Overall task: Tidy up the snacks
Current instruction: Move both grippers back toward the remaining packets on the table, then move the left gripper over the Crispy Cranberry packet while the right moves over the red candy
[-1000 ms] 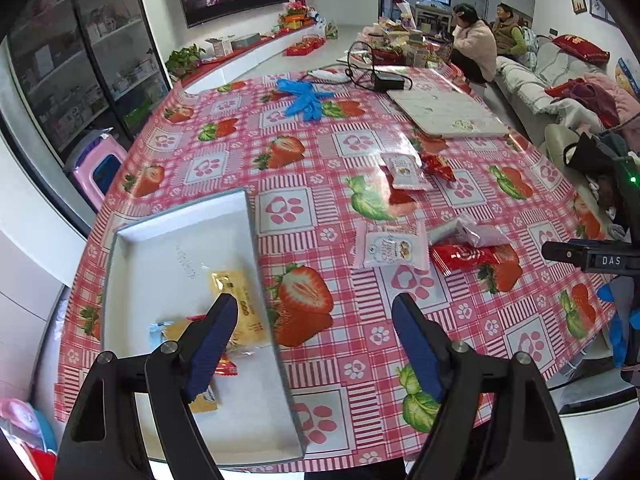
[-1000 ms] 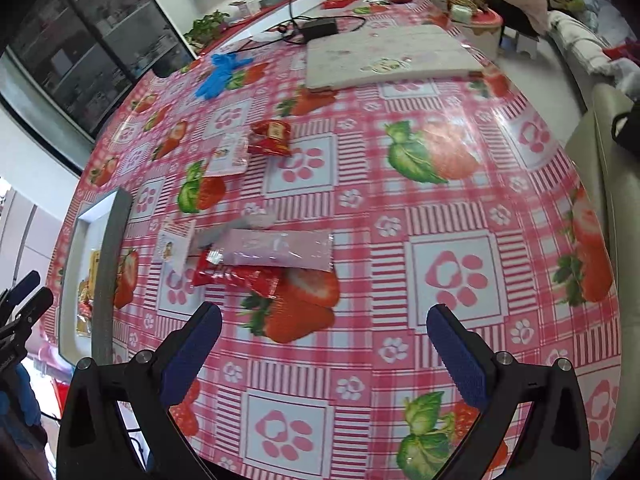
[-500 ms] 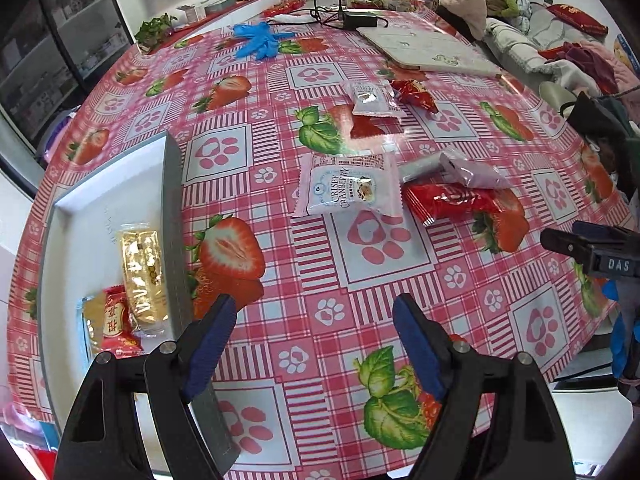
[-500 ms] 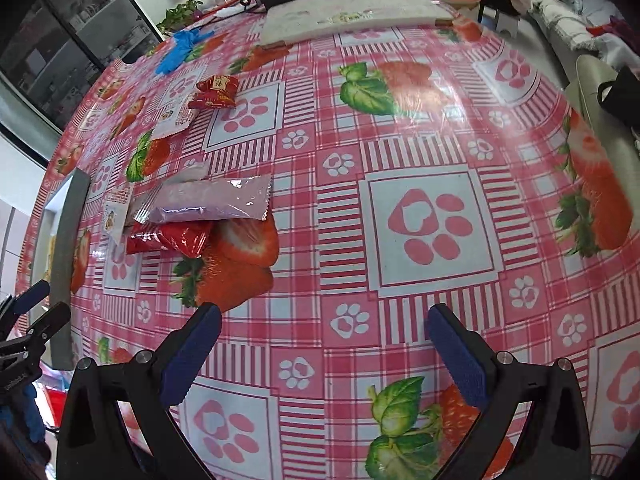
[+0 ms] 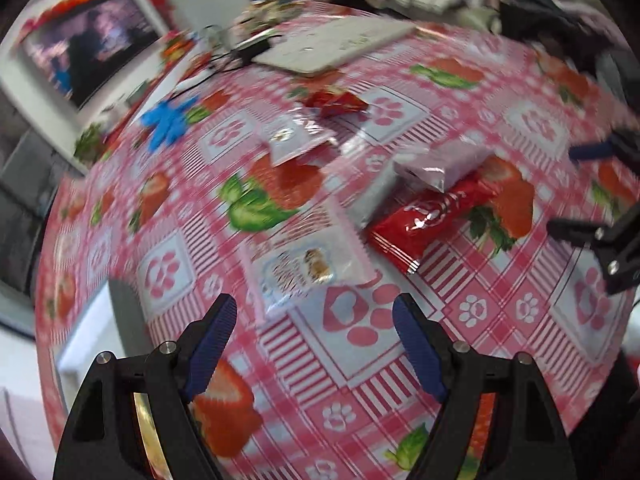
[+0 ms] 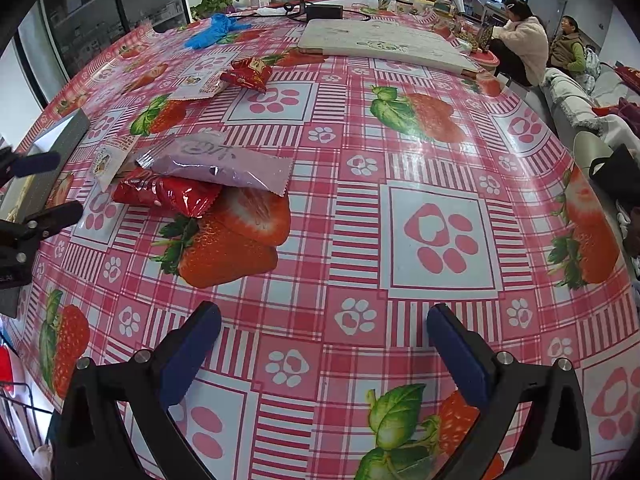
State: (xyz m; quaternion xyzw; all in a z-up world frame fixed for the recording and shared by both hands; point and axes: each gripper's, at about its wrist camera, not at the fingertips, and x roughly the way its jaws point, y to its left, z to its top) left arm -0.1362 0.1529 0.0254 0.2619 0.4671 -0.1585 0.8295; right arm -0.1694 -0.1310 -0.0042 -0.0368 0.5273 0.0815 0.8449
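Judging by the wide, empty left gripper (image 5: 314, 330) above the white cracker packet (image 5: 308, 270), a flat, centred pinch was needed, the right gripper (image 6: 324, 330) likewise spread and empty

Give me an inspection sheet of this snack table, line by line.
Surface: table under a pink strawberry tablecloth.
Job's things: lilac packet overlapping red packet; white cracker packet beside them; small red packet and white packet farther off; white tray at the table's left edge.
Clutter: blue gloves, white board.
Grippers: left tool open, empty, above the cracker packet; right tool open, empty.
Cables: black cord and adapter at far edge.
Surroundings: two seated people, sofa, cabinets.
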